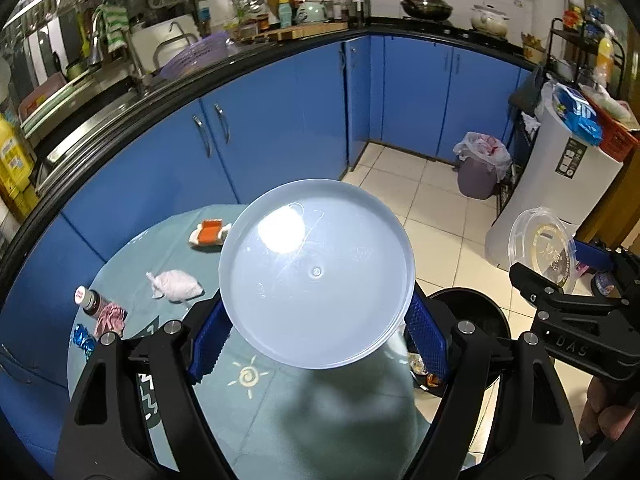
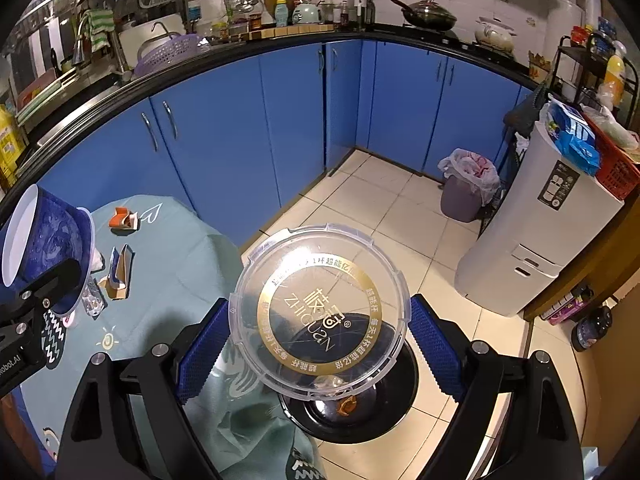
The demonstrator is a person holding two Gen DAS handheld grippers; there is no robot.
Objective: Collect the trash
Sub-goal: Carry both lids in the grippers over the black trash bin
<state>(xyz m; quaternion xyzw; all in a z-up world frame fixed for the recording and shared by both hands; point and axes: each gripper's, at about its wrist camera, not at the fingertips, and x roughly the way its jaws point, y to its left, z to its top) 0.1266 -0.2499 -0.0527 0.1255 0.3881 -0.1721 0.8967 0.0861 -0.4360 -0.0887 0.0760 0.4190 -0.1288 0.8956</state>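
Note:
My left gripper [image 1: 316, 340] is shut on a round translucent plastic tub [image 1: 316, 272], whose flat base faces the camera. In the right wrist view the same tub [image 2: 48, 248] shows a white rim and bluish side at the left edge. My right gripper [image 2: 320, 346] is shut on a clear plastic cup [image 2: 320, 308] with a gold printed ring. That cup [image 1: 544, 248] also shows at the right of the left wrist view. Below both stands a black round bin [image 2: 400, 408] with scraps inside. On the teal tablecloth [image 1: 280, 400] lie a crumpled tissue [image 1: 176, 286] and an orange carton [image 1: 208, 232].
A small bottle [image 1: 90, 300], a pink wrapper [image 1: 110, 318] and a blue foil wrapper [image 1: 82, 338] sit at the table's left. Blue cabinets [image 1: 280, 120] run behind. A lined purple bin [image 1: 480, 168] and a white appliance [image 1: 560, 200] stand on the tiled floor to the right.

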